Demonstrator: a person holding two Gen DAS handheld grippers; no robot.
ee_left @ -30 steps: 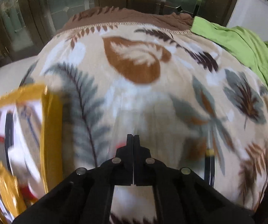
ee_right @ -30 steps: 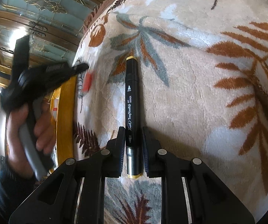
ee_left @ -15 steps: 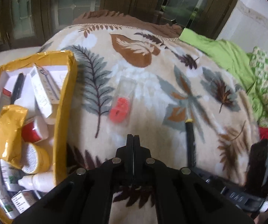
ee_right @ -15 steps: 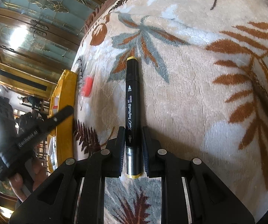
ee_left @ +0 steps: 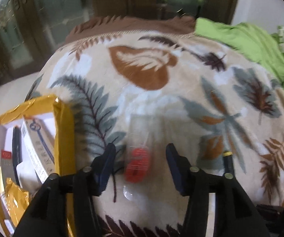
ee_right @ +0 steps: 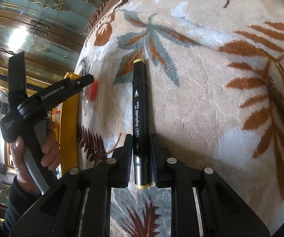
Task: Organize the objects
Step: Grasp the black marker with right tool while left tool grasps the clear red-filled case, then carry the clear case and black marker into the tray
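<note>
**Marker clamped, red case between spread jaws**

Plush beige blanket with leaf print (ee_right: 211, 98) covers the surface. Right gripper (ee_right: 141, 158) clamps a black cylindrical marker with yellow ends (ee_right: 140, 106) lying flat. Left gripper (ee_left: 140, 167), angled downward, has just been opening; its jaws straddle, untouched, a clear plastic case with red contents (ee_left: 137, 164), beside a yellow cardboard box (ee_left: 62, 130).

Leaf-patterned blanket (ee_left: 145, 83), green cloth (ee_left: 246, 39) beside it; dark wooden glazed doors (ee_right: 33, 29) behind, perhaps cabinets.
</note>
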